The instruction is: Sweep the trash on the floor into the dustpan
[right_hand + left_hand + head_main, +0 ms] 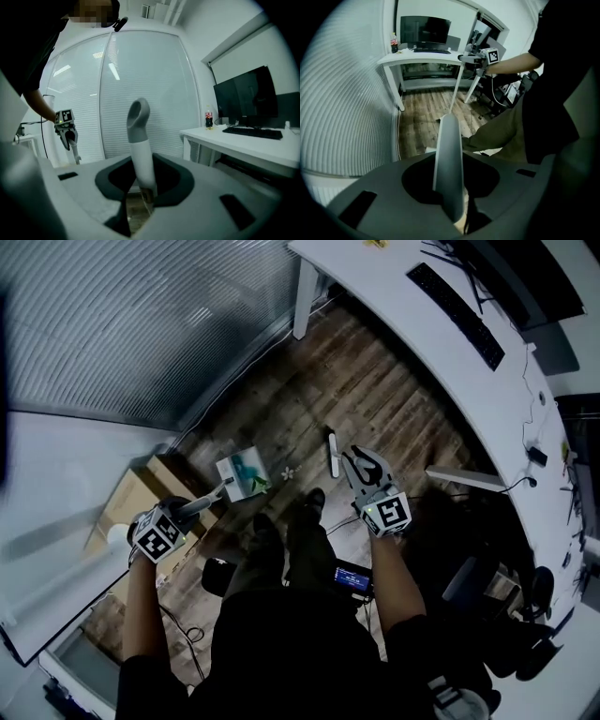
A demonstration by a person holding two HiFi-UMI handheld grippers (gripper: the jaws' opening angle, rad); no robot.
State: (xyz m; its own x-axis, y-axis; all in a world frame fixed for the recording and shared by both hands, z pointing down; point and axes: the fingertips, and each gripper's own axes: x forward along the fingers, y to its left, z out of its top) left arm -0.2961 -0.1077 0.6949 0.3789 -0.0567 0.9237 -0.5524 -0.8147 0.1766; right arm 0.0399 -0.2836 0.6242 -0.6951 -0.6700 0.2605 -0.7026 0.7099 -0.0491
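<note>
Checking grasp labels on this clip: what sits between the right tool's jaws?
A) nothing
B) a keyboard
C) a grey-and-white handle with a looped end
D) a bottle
C: in the right gripper view the right tool is closed on a grey-and-white handle whose looped end rises past the jaws. The bottle and keyboard lie off on the desk.

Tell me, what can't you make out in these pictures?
- Trash: a pale speck in the head view, too small to identify.
- Dustpan contents: too small and dim in the head view. In the left gripper view, the dustpan handle and the left gripper hide the pan.
- Broom's brush: in the right gripper view, the right gripper hides everything below the broom handle.
</note>
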